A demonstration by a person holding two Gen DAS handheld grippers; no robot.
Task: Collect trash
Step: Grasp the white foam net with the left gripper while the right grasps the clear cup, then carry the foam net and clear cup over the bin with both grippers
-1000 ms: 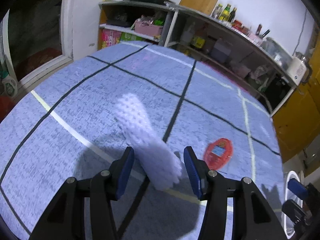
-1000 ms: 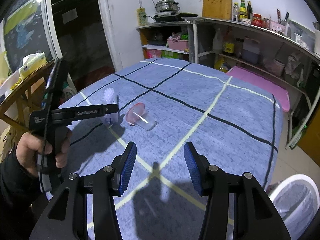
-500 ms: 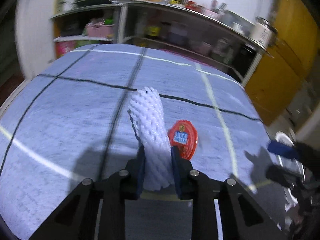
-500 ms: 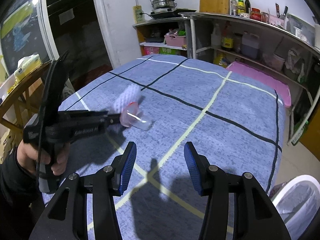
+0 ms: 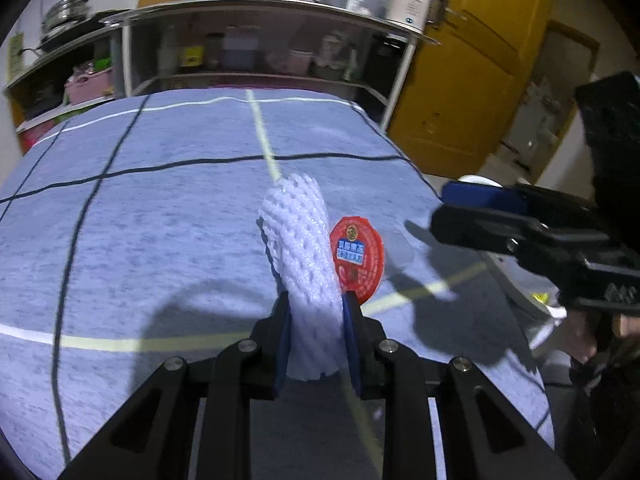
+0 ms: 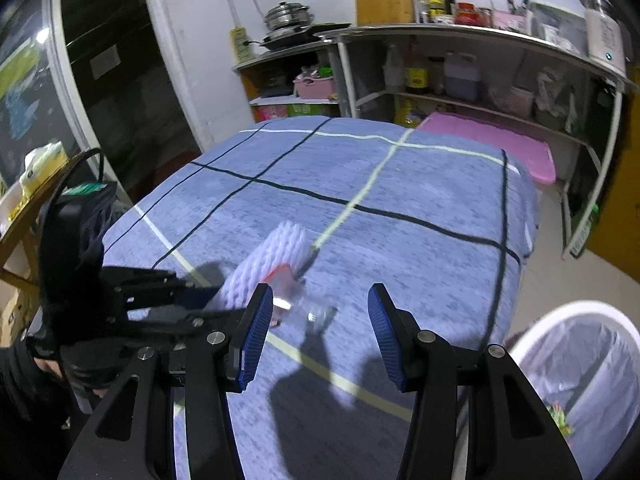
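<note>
The table [image 6: 400, 184], under a blue checked cloth, is spreading out ahead of both tools, and a white bin with a liner [image 6: 580, 360] is standing off its edge, low to the right of the right tool [image 6: 320, 332]. The left tool [image 5: 314, 336] is clamping the near end of a white foam net sleeve [image 5: 300, 248], its jaws having just been closing on it; the sleeve is sticking forward and up past the tips. The right tool is hanging empty with jaws standing wide. A clear cup with a red lid [image 5: 357, 256] is lying just beyond the left tool, beside the sleeve. Carrying the sleeve well probably means keeping the squeeze firm, since foam gives, and releasing only over the bin. The sleeve's gripped end is hidden between the pads, and the cup's clear body is hard to make out
</note>
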